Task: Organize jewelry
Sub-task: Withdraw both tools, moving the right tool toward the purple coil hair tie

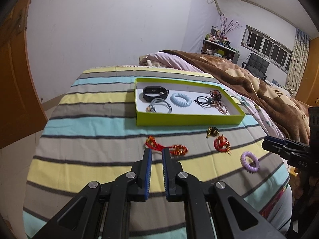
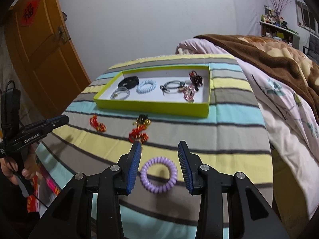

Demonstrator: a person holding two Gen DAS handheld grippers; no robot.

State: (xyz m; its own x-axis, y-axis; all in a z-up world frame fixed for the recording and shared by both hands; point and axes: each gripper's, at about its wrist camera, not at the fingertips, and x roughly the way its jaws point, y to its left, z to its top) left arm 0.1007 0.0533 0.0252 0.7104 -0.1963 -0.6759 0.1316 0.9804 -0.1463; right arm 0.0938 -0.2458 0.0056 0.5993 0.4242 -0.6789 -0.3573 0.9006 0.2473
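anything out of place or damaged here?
Nothing looks damaged. Four pieces lie on the striped blanket outside the green tray: a purple coil tie between the open right gripper fingers, two red charms, and a gold-and-black trinket.

Two coil hair ties (image 2: 159,174), one green tray (image 2: 151,106), three red-and-gold trinkets (image 2: 138,134) on the bedspread
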